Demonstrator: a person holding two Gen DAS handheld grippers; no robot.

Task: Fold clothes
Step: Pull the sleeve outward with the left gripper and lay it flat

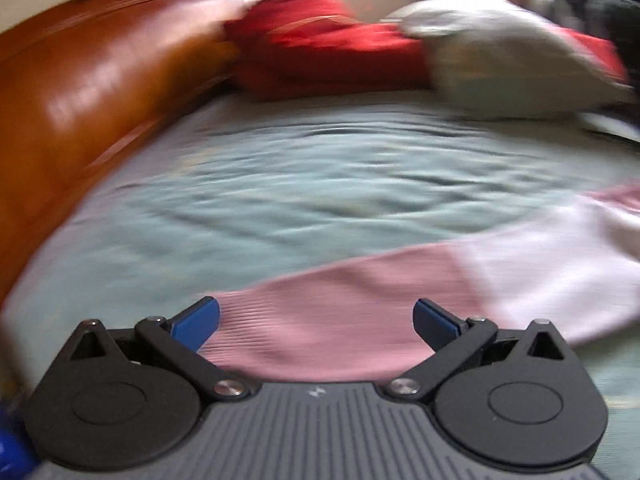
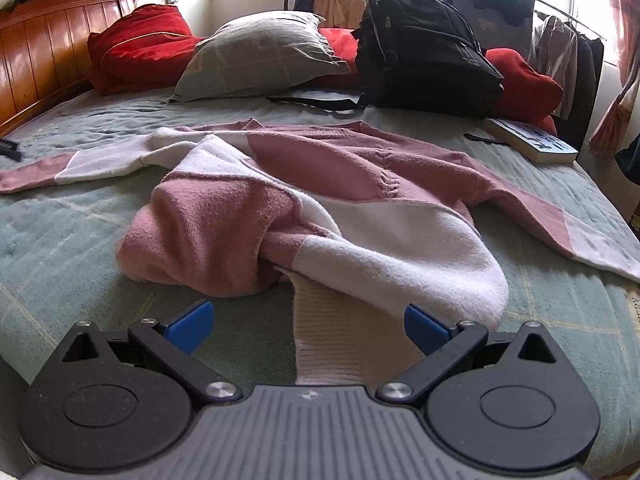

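Green bedspread (image 2: pixel 80 224) carries everything. Nearest, both grippers gape wide: the left gripper (image 1: pixel 316 316) straddles a pink sleeve (image 1: pixel 340 300), badly blurred; the right gripper (image 2: pixel 308 322) straddles the rumpled sweater's (image 2: pixel 320 200) cream hem. Beyond lie a pillow (image 2: pixel 260 56) and backpack (image 2: pixel 424 44).

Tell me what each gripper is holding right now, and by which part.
Nothing is held. The left gripper is open over the sweater's pink sleeve cuff; the right gripper is open around the cream ribbed hem.
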